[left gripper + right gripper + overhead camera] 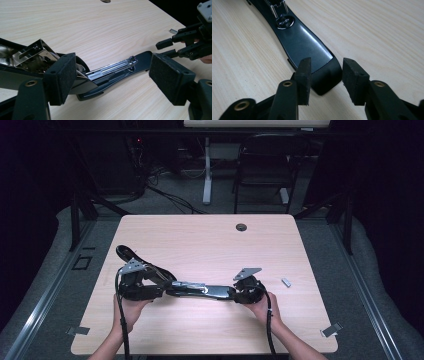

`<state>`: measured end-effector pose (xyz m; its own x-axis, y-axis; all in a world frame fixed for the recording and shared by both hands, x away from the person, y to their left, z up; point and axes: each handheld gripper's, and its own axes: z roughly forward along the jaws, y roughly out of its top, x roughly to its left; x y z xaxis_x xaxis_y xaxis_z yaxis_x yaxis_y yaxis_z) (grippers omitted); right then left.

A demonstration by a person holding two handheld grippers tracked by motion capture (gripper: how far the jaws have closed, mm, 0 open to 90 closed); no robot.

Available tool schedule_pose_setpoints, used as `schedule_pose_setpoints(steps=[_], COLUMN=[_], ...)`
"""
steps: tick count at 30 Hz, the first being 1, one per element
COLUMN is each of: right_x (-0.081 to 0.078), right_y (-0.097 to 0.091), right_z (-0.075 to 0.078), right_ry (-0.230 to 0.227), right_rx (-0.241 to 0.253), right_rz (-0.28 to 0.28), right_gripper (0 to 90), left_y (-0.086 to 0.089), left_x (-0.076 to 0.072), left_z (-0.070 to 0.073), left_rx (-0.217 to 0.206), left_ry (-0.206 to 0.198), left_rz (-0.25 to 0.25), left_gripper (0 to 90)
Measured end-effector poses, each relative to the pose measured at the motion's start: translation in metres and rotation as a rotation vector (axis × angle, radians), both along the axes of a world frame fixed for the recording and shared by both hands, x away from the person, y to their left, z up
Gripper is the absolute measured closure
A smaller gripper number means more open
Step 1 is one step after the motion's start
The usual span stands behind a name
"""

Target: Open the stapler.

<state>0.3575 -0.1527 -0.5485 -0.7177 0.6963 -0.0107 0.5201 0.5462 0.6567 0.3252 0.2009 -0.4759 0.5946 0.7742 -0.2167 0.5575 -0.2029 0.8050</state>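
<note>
A black stapler [200,290] lies folded open along the table's near half, its silver staple channel [112,68] facing up. My left gripper [162,285] is at the hinge end and is open. In the left gripper view its jaws [112,77] stand wide apart, with the left pad beside the raised cover and the right pad clear of everything. My right gripper [231,292] is at the other end, open. Its pads [325,77] stand either side of the glossy base tip [299,42] with a gap showing. The right gripper [165,48] also appears farther off in the left gripper view.
A small metal piece [286,282] lies on the table right of the right hand. A round cable hole [241,227] sits near the far edge. Clips [331,330] hang at the front corners. A chair [265,165] stands behind the table.
</note>
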Motion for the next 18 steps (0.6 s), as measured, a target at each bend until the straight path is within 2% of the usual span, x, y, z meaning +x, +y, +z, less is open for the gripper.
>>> schedule_pose_setpoints(steps=[5,11,13,18], right_x=[0.003,0.007,0.009,0.013], right_y=[-0.006,-0.015,-0.019,-0.032], right_z=[0.009,0.02,0.023,0.029], right_ry=[0.009,0.032,0.026,0.044], right_rx=[0.02,0.004,0.003,0.002], right_rz=[-0.013,-0.014,-0.015,-0.027], right_gripper=[51.5,44.4,43.1,37.0], left_y=[0.0,0.007,0.009,0.012], left_x=[-0.002,-0.009,-0.009,-0.008], left_z=[-0.002,-0.008,-0.01,-0.013], left_rx=[0.013,0.029,0.035,0.029], left_ry=[0.03,0.074,0.086,0.115], left_rz=[-0.028,-0.066,-0.069,-0.087], left_gripper=[19.4,14.6,11.8,7.4])
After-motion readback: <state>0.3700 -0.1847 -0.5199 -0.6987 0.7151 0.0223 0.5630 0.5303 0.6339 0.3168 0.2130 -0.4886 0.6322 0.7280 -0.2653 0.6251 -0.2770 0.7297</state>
